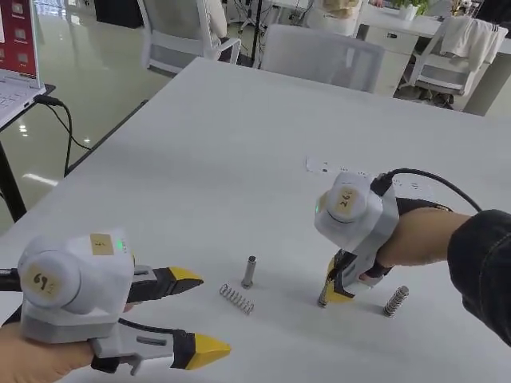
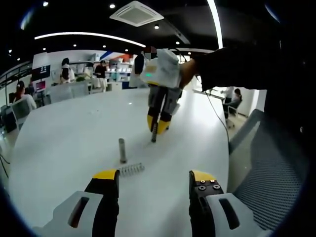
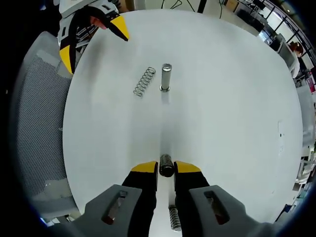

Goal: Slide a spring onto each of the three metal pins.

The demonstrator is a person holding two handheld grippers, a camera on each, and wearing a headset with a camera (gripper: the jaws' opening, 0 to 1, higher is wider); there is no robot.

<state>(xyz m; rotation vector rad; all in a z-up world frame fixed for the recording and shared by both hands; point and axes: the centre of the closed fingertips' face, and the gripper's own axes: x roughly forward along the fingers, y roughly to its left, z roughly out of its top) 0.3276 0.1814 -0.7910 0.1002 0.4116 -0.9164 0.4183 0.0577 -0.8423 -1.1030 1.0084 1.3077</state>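
A bare metal pin (image 1: 249, 271) (image 2: 122, 149) (image 3: 166, 77) stands upright on the white table (image 1: 239, 159). A loose spring (image 1: 236, 298) (image 2: 131, 169) (image 3: 143, 81) lies flat just beside it. My right gripper (image 1: 334, 292) (image 2: 158, 127) (image 3: 166, 168) points down at the table, shut on a second spring (image 1: 323, 297) (image 3: 166, 165) that stands on end; I cannot tell whether a pin is inside it. A third spring (image 1: 395, 301) (image 3: 173, 217) stands nearly upright to its right. My left gripper (image 1: 198, 313) (image 2: 153, 180) (image 3: 94, 24) hovers open and holds nothing, short of the loose spring.
White office chairs (image 1: 319, 56) stand at the table's far edge. A laptop (image 1: 16, 56) sits on a side stand at far left, with a cable hanging down. A small label (image 1: 318, 166) lies on the table behind my right gripper.
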